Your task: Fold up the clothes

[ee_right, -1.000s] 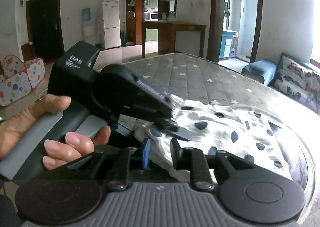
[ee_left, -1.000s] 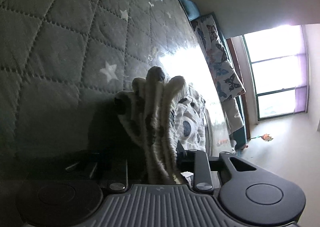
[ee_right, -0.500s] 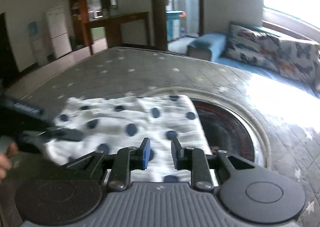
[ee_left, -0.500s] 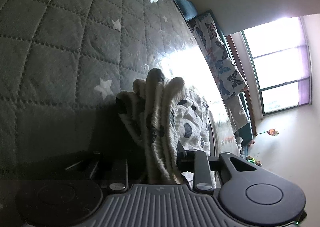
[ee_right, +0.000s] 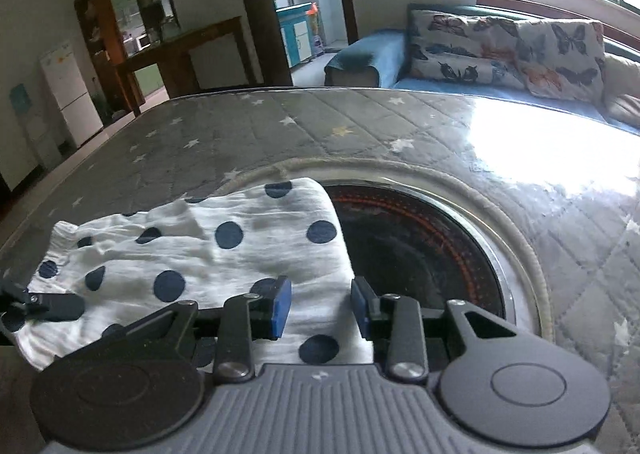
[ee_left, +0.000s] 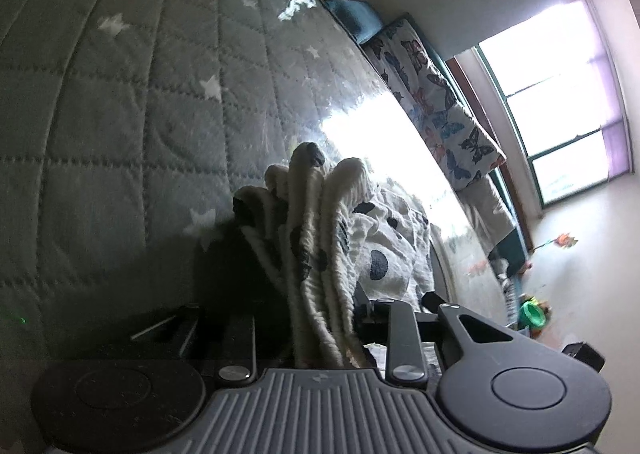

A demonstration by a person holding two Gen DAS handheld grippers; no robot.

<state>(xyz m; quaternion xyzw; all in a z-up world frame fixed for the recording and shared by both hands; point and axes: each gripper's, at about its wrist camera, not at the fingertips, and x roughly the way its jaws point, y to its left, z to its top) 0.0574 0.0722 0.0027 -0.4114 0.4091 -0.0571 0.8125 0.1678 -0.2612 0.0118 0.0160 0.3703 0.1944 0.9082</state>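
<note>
A white garment with dark blue dots (ee_right: 224, 250) lies folded flat on a grey star-quilted mattress (ee_right: 320, 125), partly over a round dark inset. My left gripper (ee_left: 320, 318) is shut on the bunched, ruffled edge of this garment (ee_left: 316, 238), held close to the mattress; its tip also shows at the left edge of the right wrist view (ee_right: 48, 306). My right gripper (ee_right: 320, 304) is open and empty, hovering just above the garment's near right edge.
The round dark inset (ee_right: 420, 250) with a metal rim sits in the mattress to the right of the garment. A blue sofa with butterfly cushions (ee_right: 500, 45) stands beyond the mattress. A window (ee_left: 560, 93) glares brightly. Toys lie on the floor (ee_left: 532, 314).
My right gripper has swung away from the left hand to the garment's right side and opened wider. The left gripper still holds the bunched edge, with only a slight shift.
</note>
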